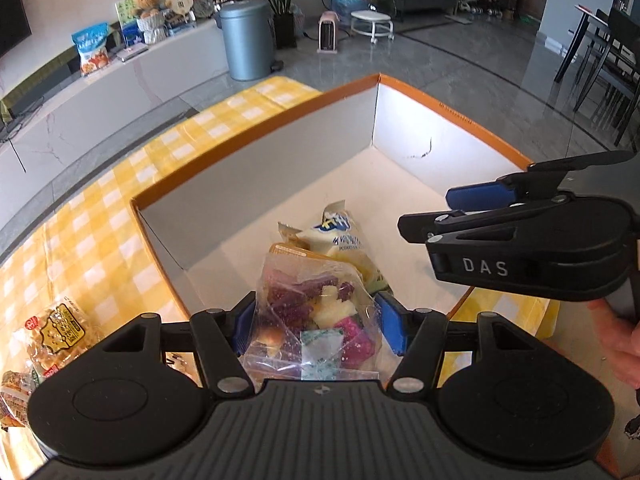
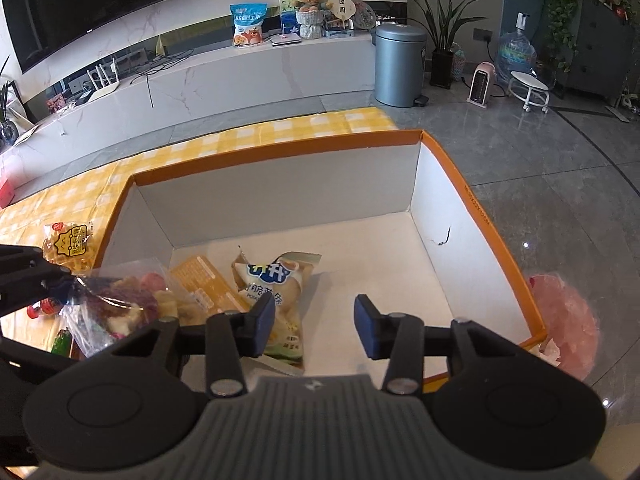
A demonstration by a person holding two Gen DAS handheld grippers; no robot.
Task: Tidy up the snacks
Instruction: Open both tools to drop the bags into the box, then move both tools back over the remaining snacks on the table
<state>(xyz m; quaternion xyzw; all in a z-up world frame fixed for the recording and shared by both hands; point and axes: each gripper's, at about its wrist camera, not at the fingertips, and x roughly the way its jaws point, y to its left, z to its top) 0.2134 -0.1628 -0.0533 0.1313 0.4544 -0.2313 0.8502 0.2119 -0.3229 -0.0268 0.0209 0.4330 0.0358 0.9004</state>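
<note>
Snack bag held over the box by the left gripper, right gripper free.

A yellow checked cloth (image 2: 248,136) covers the table, and on it stands an open box (image 2: 280,152) with an orange rim and white walls. Inside the box lie a chips bag (image 2: 280,280) and, touching it on its left, an orange packet (image 2: 208,284). The left gripper (image 1: 320,320) has its jaws clamped on a clear bag (image 1: 316,308) of mixed purple, pink and yellow pieces, held above the box's near left corner. The right gripper (image 2: 314,326) hangs over the box with jaws apart, gripping nothing. A waffle pack (image 2: 72,244) lies on the cloth just left of the box.
</note>
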